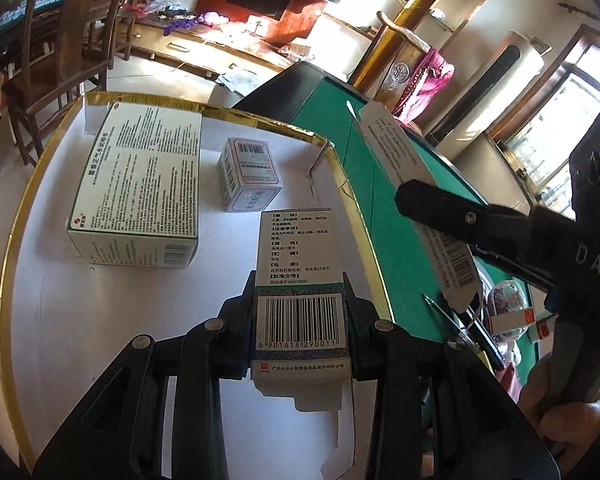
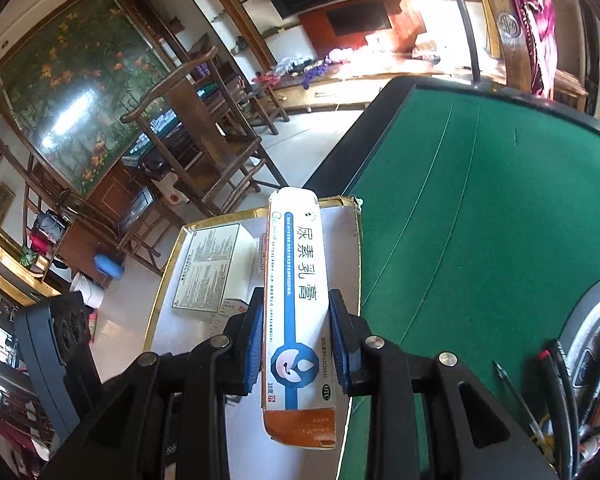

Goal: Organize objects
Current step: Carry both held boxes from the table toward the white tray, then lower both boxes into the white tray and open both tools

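The left gripper [image 1: 300, 328] is closed on a tall white medicine box [image 1: 298, 280] with a green band, black printed text and a large barcode facing the camera. Its two jaws press on the two narrow sides of the box, near the lower end, and the upper part stands out in front of the fingers. The box hangs above the white floor of a gold-rimmed tray [image 1: 52, 152], near the right wall of the tray.

In the tray lie a large white box [image 1: 140, 184] with green edges, flat on its side, and a small grey-blue box [image 1: 249, 172] just beside it but apart.

The right gripper [image 2: 296, 340] is closed on a long white ointment carton [image 2: 296, 304] with a blue stripe, a round blue logo and an orange end. The blue pads touch both long sides, about in the middle of the carton. It is held over the right edge of the tray, next to the green table [image 2: 480, 220].

In the left wrist view this carton [image 1: 416, 200] is partly hidden by a black finger. Near the right edge of that view lie pens and small packets [image 1: 512, 316]; they are cut off, and I think they are wrapped items, but this is hard to make out.
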### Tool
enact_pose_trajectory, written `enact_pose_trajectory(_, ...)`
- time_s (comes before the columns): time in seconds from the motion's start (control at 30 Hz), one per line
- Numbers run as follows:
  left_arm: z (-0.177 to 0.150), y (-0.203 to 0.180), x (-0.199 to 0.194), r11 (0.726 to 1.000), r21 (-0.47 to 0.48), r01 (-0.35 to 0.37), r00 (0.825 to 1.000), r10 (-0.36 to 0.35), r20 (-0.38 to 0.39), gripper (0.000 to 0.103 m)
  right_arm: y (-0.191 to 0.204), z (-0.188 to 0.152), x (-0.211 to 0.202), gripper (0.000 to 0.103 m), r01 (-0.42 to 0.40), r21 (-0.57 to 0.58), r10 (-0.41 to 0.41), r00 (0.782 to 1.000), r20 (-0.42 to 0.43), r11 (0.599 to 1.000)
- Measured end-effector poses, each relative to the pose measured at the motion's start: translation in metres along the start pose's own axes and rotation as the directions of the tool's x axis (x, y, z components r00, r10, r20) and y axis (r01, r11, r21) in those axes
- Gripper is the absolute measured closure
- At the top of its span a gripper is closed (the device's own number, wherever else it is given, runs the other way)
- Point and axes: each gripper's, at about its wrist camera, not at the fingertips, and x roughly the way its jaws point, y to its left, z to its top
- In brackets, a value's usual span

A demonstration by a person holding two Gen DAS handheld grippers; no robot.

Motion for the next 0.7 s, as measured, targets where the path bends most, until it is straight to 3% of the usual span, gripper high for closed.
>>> enact_pose_trajectory(0.27, 0.001, 0.016, -0.004, 0.999, -0.054, 0.008, 0.998, -0.005, 0.056, 0.069, 0.0, 0.011, 0.028, 0.074, 0.033, -0.012, -0.033, 0.999, -0.033, 0.999)
enact_pose_trajectory(0.7, 0.001, 0.021, 0.011, 0.993, -0.116, 0.012, 1.0, -0.012, 0.005, 0.069, 0.0, 0.008, 0.065, 0.074, 0.078, 0.002, -0.078, 0.993, -0.094, 0.997)
